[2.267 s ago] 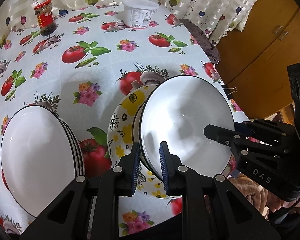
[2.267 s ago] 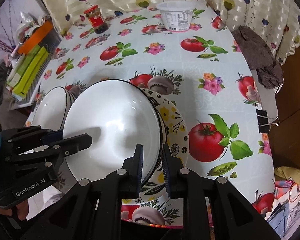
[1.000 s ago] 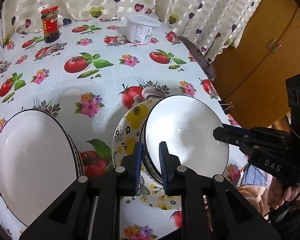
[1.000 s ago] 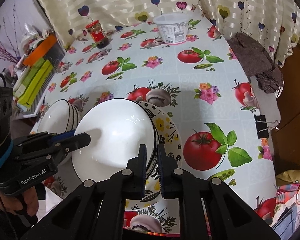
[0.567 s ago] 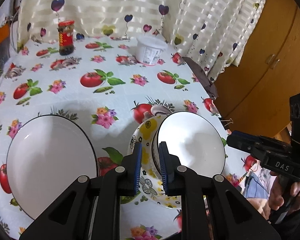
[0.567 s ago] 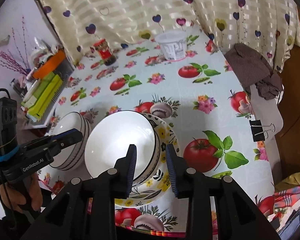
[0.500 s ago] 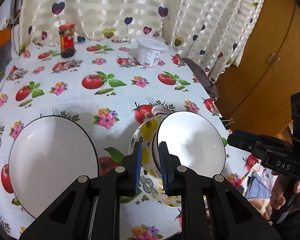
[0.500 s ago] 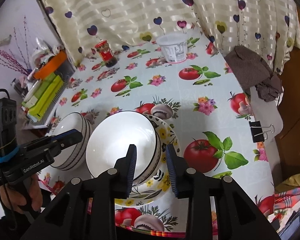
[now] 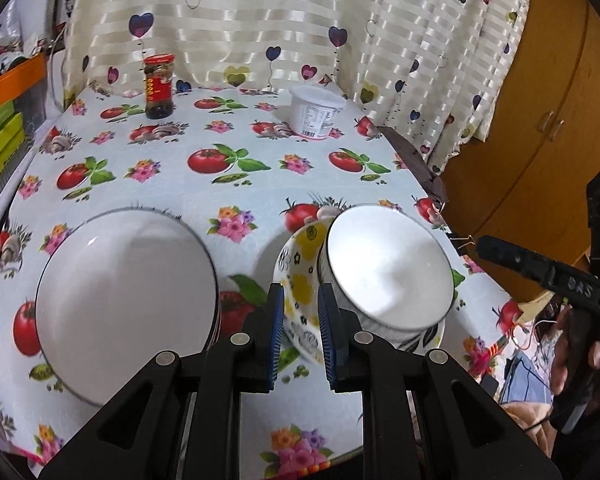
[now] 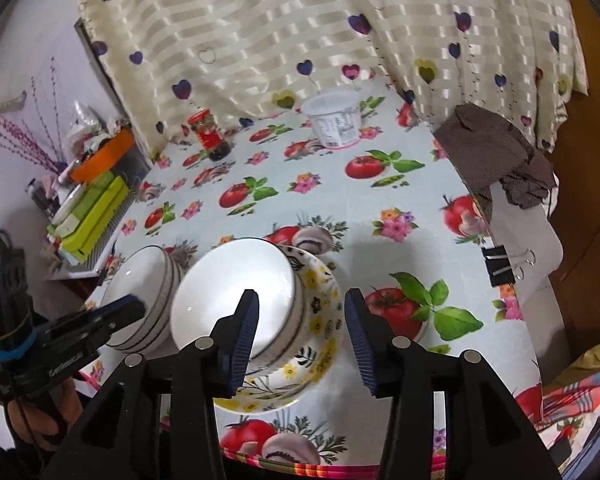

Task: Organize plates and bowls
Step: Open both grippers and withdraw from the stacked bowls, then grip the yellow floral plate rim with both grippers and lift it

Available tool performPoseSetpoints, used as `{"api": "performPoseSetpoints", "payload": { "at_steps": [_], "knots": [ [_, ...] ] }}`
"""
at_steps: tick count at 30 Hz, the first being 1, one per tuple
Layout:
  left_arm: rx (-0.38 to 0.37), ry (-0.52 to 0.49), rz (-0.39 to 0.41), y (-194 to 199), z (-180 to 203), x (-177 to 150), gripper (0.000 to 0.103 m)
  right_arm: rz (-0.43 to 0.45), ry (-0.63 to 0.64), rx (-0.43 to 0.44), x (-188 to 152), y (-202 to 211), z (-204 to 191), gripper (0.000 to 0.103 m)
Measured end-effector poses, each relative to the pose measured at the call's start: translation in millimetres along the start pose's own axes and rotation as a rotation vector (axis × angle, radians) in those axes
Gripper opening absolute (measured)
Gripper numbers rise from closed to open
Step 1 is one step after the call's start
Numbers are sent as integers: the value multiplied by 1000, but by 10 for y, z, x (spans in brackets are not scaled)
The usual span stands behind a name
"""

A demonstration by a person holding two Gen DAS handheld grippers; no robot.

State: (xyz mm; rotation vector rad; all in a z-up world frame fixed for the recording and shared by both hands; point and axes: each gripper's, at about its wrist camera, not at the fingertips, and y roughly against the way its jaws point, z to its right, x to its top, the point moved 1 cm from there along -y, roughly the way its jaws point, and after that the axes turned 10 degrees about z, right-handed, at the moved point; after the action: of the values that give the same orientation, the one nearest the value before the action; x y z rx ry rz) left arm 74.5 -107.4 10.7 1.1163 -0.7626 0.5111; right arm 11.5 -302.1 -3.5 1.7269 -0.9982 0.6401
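Tomato-and-flower oilcloth covers the surface (image 9: 260, 184); heart-print curtain (image 9: 300, 20) behind, red-lidded jar (image 9: 159, 86) and white tub (image 9: 316, 112) at the far edge.

White bowl (image 10: 236, 292) sits stacked on another bowl, in the yellow-flowered plate (image 10: 320, 312), near the front edge. Second stack of white bowls (image 9: 124, 300) stands just left of the plate, apart from it.

Left gripper (image 9: 299, 332): jaws a narrow gap apart, nothing between them, hanging above and short of the plate's near-left rim. Right gripper (image 10: 300, 332): jaws spread wide, empty, hovering above and short of the plate stack.

Key relation: plate stack lies straight ahead of and below the right gripper, between its finger lines; left stack lies nearer the left gripper, off to its left. Judgement: whichever stack moves next, the matching hand has the shorter reach.
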Motion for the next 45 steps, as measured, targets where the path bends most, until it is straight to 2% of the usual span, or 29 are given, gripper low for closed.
{"api": "performPoseSetpoints", "payload": {
  "at_steps": [10,16,22,23,25,28,32,36,45],
  "knots": [
    [-33,50,-67,-41,-19,-314,18,-81,-50,-24,-234,-214,216,44],
    [-43,81,-103,-193,-31,-372,18,-133,-68,-23,-343,-397,262,44],
    [-16,103,-126,-350,-60,-374,18,-168,-81,-33,-427,-539,320,43],
    [-14,107,-132,-381,-64,-370,18,-173,-83,-34,-429,-561,325,42],
    [-14,108,-137,-430,-65,-360,18,-179,-81,-35,-437,-591,325,24],
    [-7,117,-149,-521,-80,-341,18,-184,-78,-18,-427,-638,306,14],
    [-18,138,-161,-601,-108,-334,18,-185,-62,-16,-405,-697,263,10],
    [-11,121,-166,-664,-76,-323,18,-183,-66,-16,-392,-711,267,9],
    [-52,100,-166,-796,13,-250,18,-175,-78,-41,-371,-674,397,11]
  ]
}}
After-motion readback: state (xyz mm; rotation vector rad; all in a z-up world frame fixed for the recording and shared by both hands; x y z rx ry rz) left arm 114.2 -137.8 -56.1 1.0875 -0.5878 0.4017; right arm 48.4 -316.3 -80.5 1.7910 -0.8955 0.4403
